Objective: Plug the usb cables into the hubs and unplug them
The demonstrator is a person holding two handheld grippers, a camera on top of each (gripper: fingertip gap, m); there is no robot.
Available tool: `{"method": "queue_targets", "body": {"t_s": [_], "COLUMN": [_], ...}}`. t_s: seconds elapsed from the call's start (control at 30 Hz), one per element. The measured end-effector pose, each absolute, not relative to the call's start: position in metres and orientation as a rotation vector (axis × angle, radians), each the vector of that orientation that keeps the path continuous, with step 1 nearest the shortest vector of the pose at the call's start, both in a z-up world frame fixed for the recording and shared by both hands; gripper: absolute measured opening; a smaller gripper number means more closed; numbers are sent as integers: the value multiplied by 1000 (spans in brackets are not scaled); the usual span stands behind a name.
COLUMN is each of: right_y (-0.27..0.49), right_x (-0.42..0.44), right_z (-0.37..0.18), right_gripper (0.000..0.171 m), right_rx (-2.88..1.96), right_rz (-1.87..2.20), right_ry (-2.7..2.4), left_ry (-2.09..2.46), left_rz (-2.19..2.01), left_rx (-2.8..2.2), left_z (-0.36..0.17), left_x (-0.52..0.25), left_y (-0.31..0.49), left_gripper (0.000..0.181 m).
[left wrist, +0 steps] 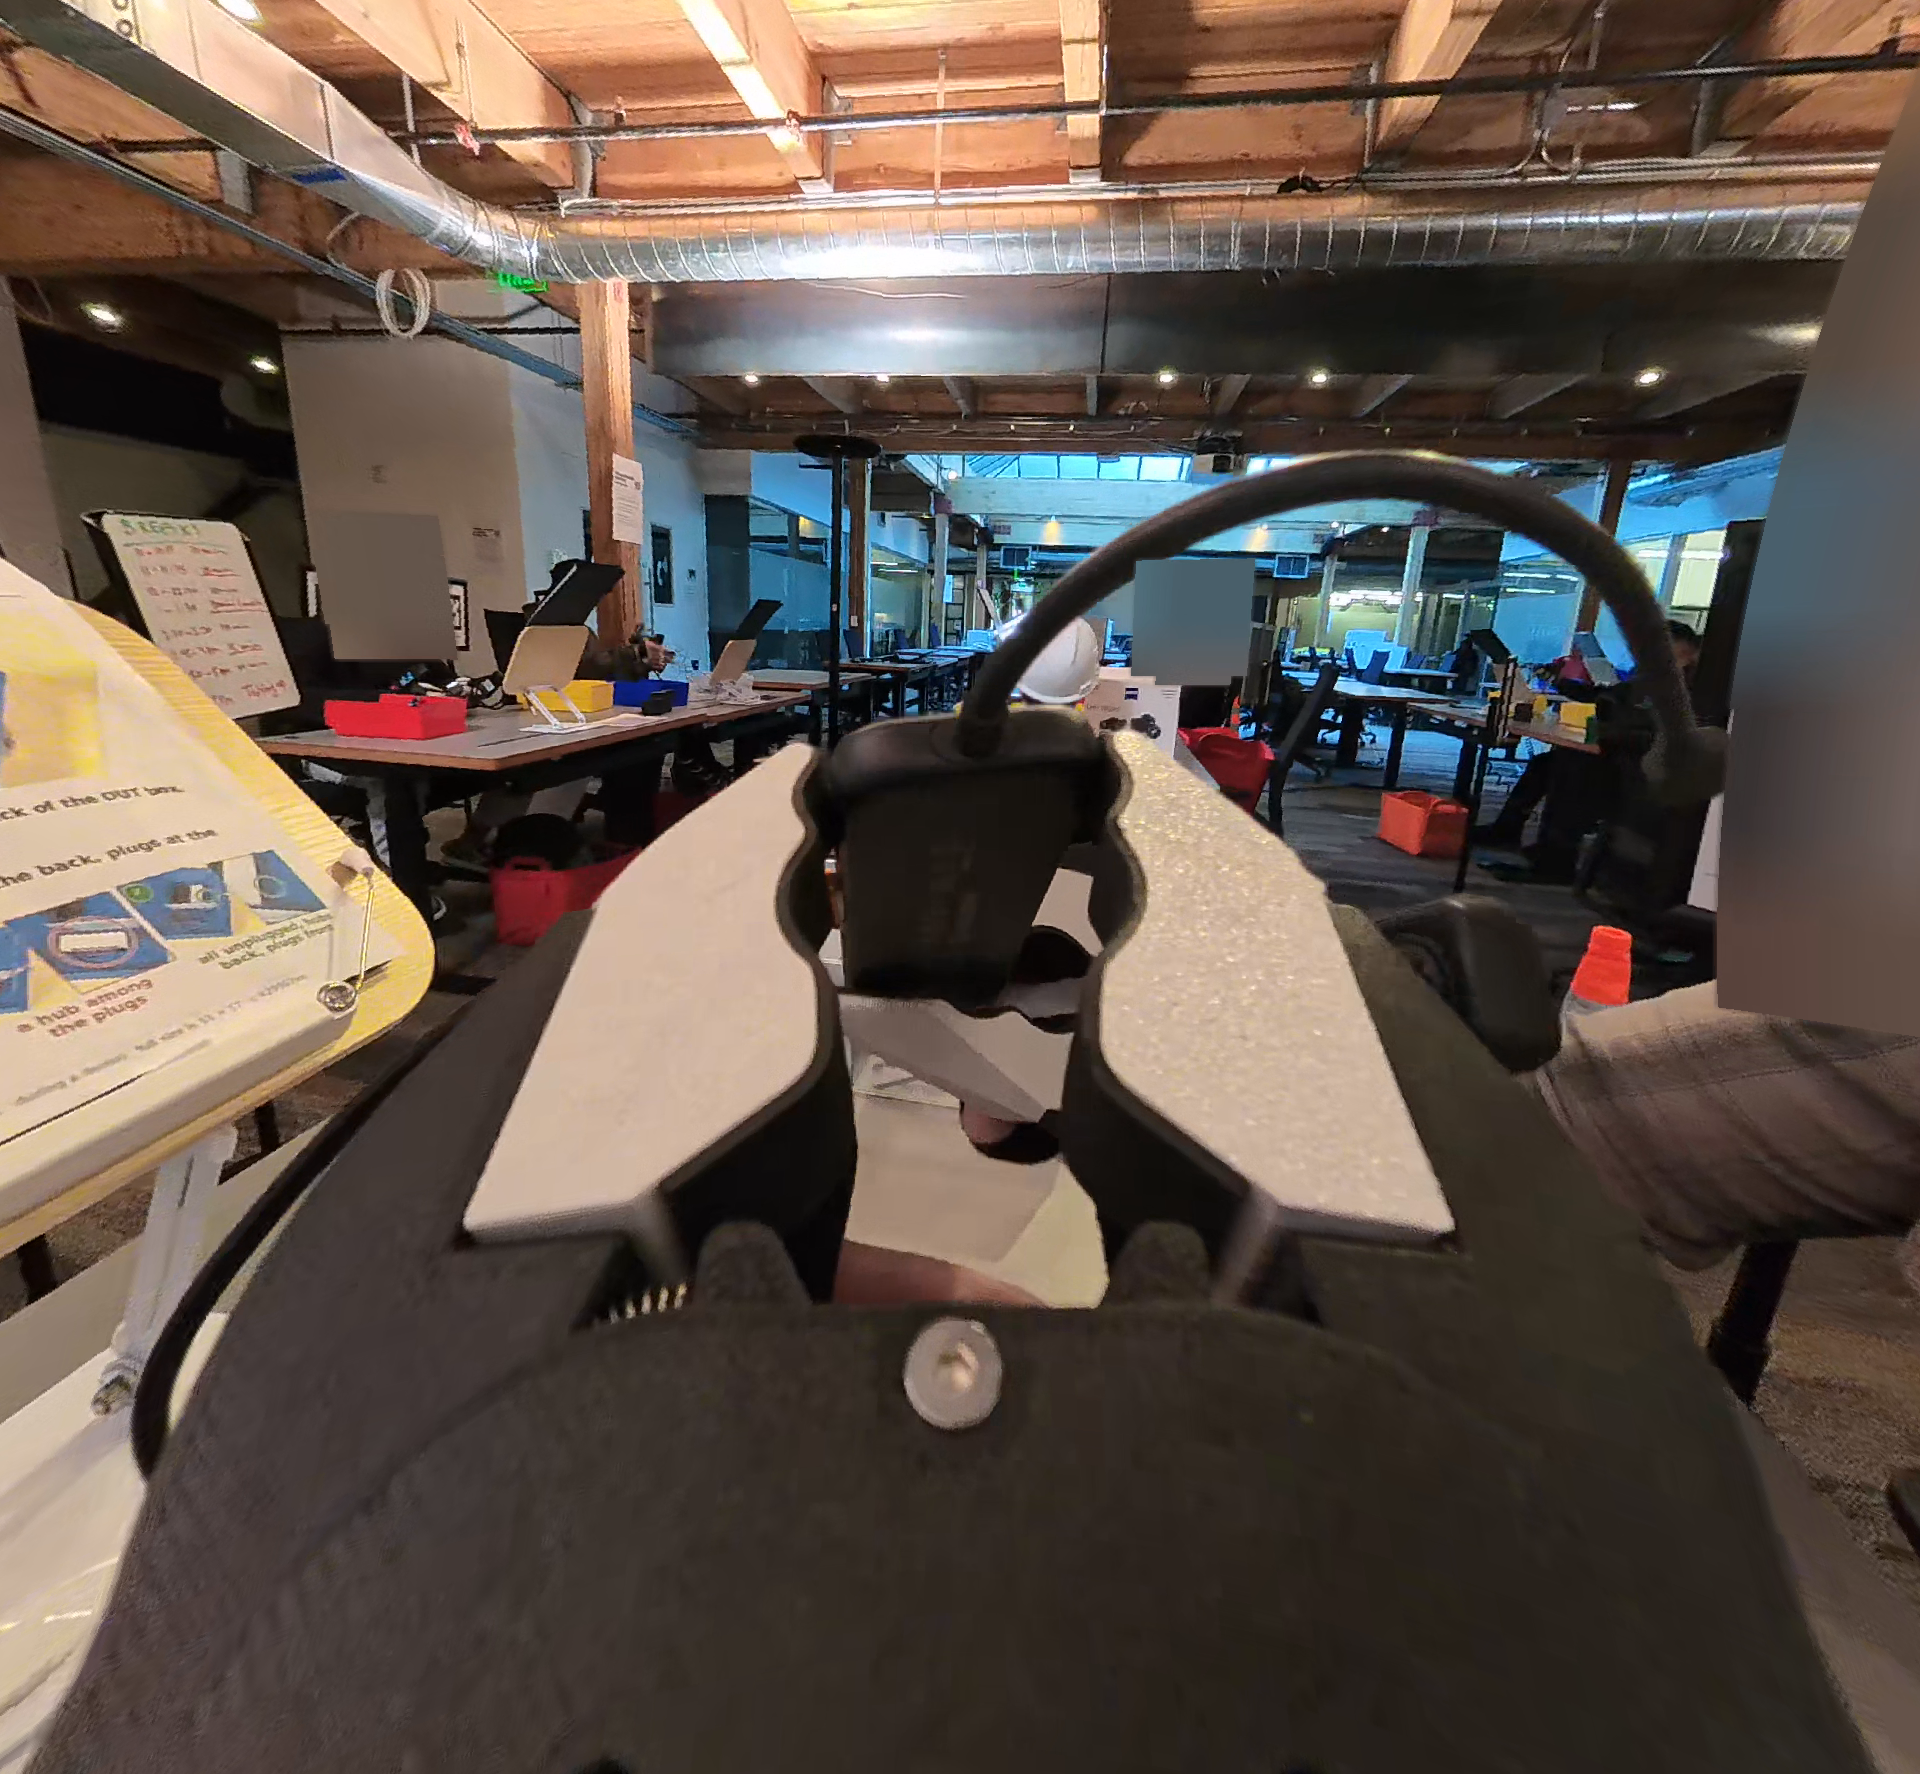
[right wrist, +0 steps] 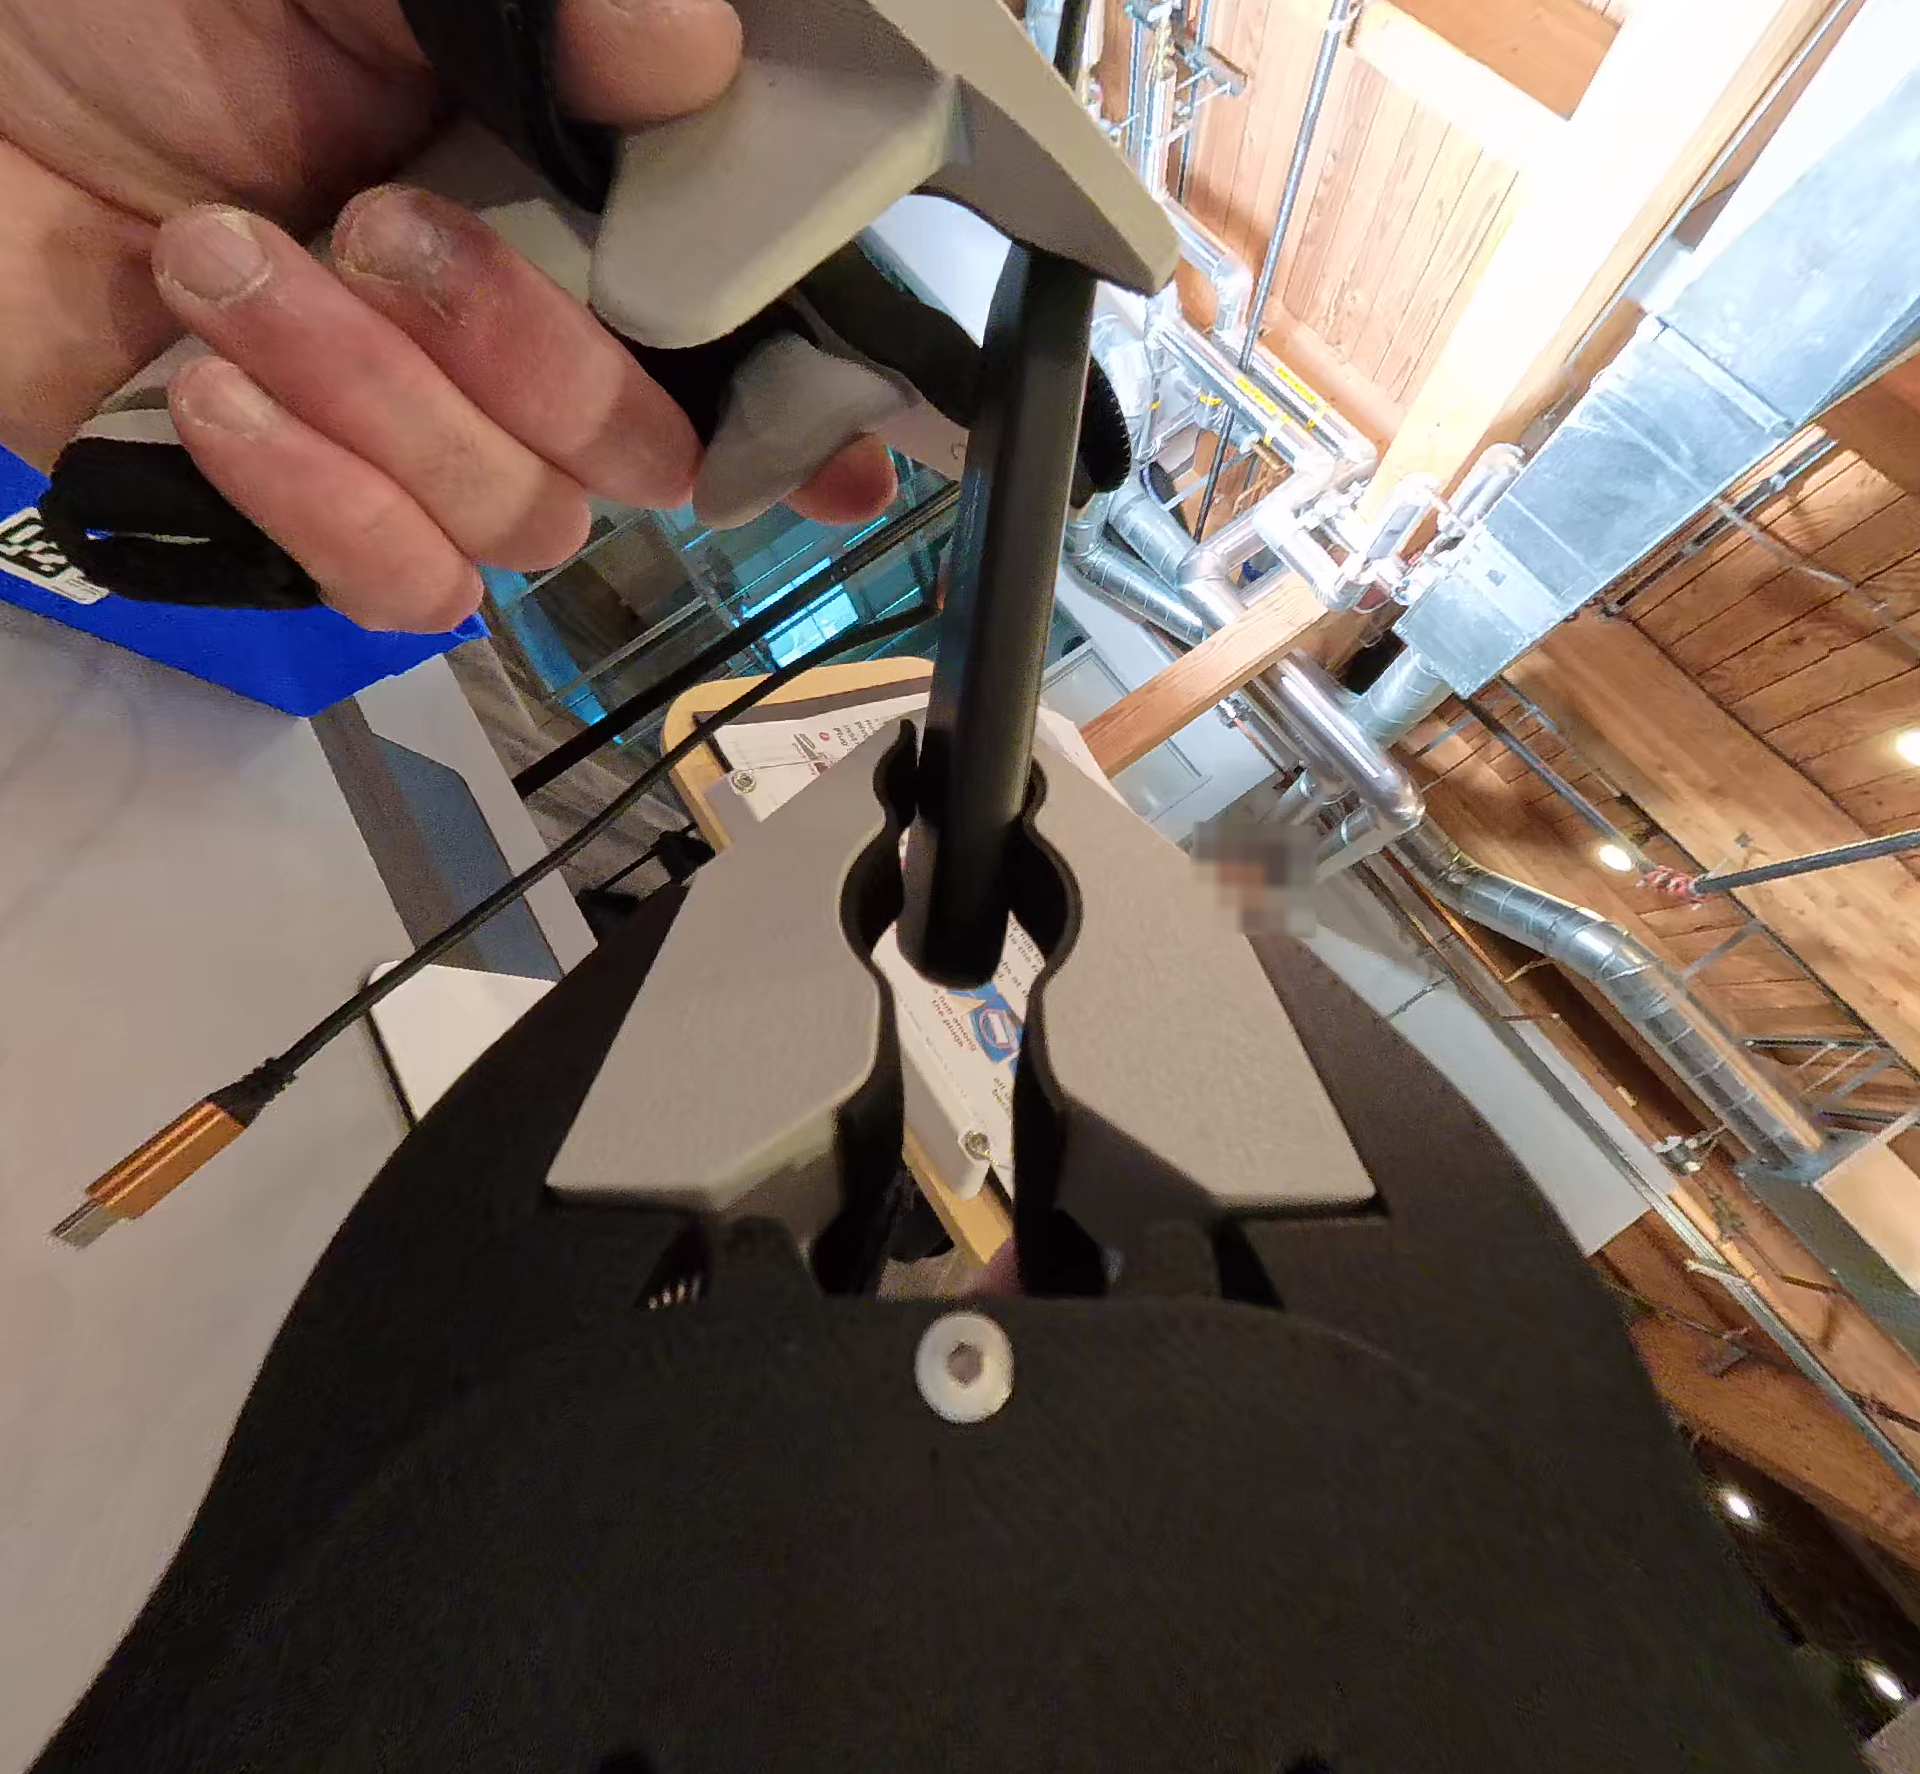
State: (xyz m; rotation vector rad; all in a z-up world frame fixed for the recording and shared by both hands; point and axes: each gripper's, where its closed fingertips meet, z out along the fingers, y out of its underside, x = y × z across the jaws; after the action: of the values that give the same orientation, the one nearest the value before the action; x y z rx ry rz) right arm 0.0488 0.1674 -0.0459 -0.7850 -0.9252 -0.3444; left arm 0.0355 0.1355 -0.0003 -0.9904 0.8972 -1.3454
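Both 2 grippers clenched on the black hub point(left wrist: 951, 877): left gripper point(left wrist: 961, 789) at its cabled end, right gripper point(right wrist: 971, 851) opposite; risk: opposing pull twists hub loose.

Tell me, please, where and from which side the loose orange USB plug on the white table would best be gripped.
Probably grip the orange USB plug on its orange sleeve, closing across the two long sides from above. It lies flat on the white table, its silver tip bare at the lower left and its thin black cable running off up to the right, so both ends stay free.
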Motion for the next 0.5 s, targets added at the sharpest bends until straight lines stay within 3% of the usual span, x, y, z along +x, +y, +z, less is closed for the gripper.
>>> {"method": "queue_targets", "body": {"t_s": [0.03,0.5], "right_y": [168,203], "right_x": [49,88], "right_z": [-46,-48], "right_gripper": [11,9], "right_rx": [-803,-1042], "right_rz": [-333,-356], "right_ry": [-930,-924], "left_ry": [900,1038], "left_rz": [-1344,-848], "left_rx": [-988,-1106], "left_z": [0,-21], "left_x": [35,14], "left_y": [136,183], "left_gripper": [47,52]}}
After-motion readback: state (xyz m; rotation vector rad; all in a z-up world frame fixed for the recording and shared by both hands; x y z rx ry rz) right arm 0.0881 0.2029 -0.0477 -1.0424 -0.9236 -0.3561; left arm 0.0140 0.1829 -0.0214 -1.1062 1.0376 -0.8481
